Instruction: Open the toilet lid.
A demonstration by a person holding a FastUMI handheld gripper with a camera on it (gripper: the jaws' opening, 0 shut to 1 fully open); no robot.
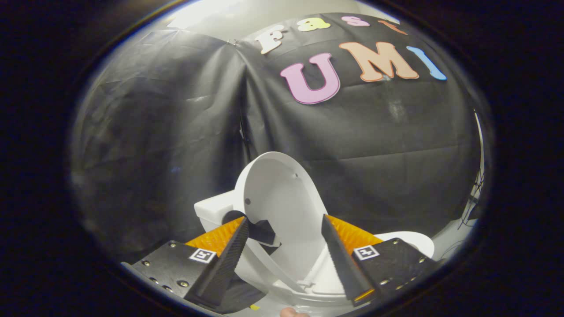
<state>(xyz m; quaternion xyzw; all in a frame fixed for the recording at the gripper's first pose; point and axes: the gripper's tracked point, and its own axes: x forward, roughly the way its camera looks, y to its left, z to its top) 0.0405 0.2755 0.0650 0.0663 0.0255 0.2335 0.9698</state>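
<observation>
A white toilet stands just ahead of me. Its lid [278, 193] is raised upright, with the inner face turned toward me and leaning back near the white tank [213, 210]. The seat rim [412, 240] shows low beyond the right finger. My gripper [284, 226] is open, its two black ribbed fingers [231, 255] spread wide on either side of the lid's lower part. Neither finger presses on the lid. A dark piece [260, 231] sits by the hinge, just past the left fingertip.
The black cloth wall [167, 132] closes the booth behind and to the left of the toilet. Thin dark cables [471, 202] hang at the far right by a pale strip of floor. A fingertip [291, 312] peeks in below the fingers.
</observation>
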